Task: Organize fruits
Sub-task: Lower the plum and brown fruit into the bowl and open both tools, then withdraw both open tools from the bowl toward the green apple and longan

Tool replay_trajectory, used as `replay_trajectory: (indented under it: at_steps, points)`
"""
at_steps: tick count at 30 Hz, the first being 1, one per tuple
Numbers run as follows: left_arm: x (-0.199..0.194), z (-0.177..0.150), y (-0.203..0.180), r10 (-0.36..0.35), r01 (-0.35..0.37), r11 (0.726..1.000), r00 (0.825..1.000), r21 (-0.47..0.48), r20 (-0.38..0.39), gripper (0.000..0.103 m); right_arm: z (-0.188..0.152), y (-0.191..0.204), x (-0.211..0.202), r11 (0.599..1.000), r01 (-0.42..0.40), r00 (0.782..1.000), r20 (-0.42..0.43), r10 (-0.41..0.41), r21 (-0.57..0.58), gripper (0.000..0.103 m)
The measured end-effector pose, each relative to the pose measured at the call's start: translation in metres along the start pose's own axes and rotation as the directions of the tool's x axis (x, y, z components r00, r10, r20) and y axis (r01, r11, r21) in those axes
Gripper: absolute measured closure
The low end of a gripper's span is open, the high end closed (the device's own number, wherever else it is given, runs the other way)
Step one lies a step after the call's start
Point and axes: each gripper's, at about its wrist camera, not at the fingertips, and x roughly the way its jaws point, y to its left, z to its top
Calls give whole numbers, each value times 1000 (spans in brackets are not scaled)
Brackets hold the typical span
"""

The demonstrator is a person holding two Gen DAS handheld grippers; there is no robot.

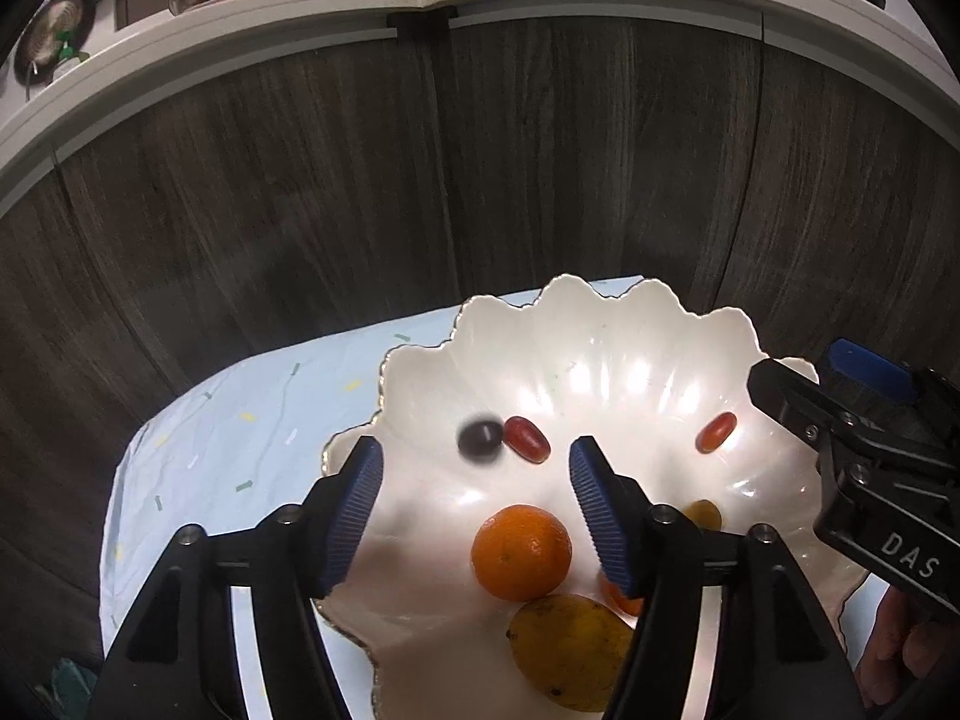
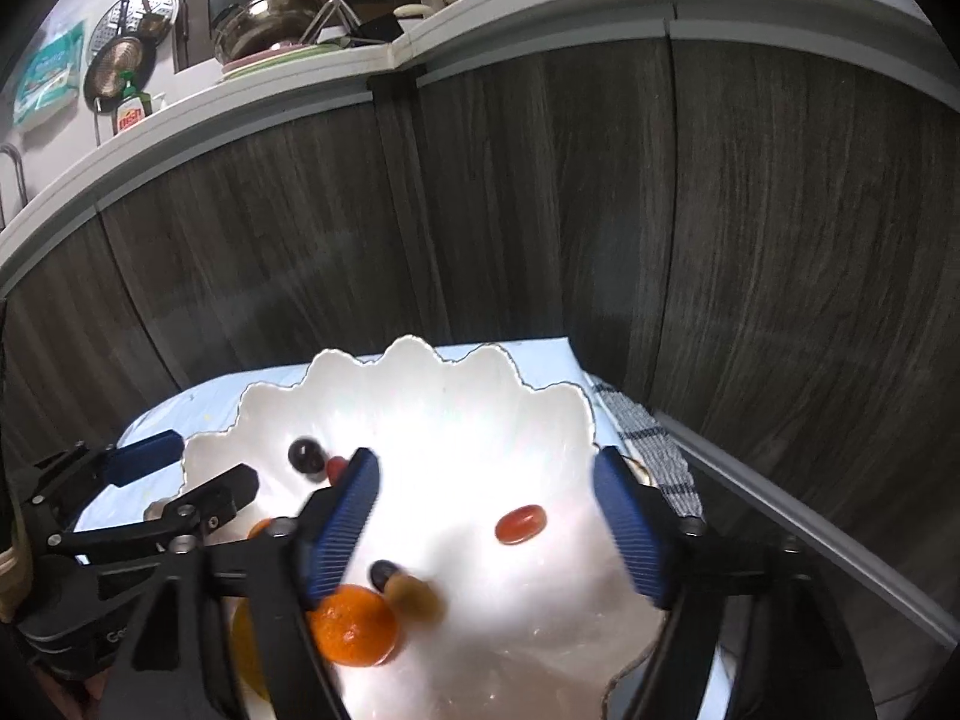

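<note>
Both claws [image 1: 477, 507] [image 2: 489, 525] wide, empty.

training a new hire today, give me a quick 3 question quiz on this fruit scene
1. True or false: the left gripper is clamped on the orange.
2. Which dish holds the fruit? A) a metal tray B) a white scalloped bowl C) a wicker basket
3. Fill in: the blurred dark grape lies right beside a ____ grape tomato.

Key:
1. False. Its fingers stand apart above the white scalloped bowl, and the orange lies loose between them, untouched. The right gripper is open too.
2. B
3. red
</note>
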Motion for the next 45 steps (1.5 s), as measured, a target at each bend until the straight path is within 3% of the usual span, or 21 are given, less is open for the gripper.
replay_trajectory:
  at_steps: [10,21,37,45]
  points:
    - [-18,-5,10,52,-51,998,999,-22,9,24,-3,6,-8,1000,12,999,35,-11,-28,20]
    - [-42,-19,17,79,-79,997,997,-23,1,24,-8,19,-27,998,-63,996,65,65,-28,20]
    - [-83,-55,30,42,-42,999,999,2,-3,24,-32,36,-74,999,-48,995,83,49,-10,20]
    - [-107,-77,40,25,-25,999,1000,27,3,24,-52,58,-96,997,-49,996,77,54,-54,20]
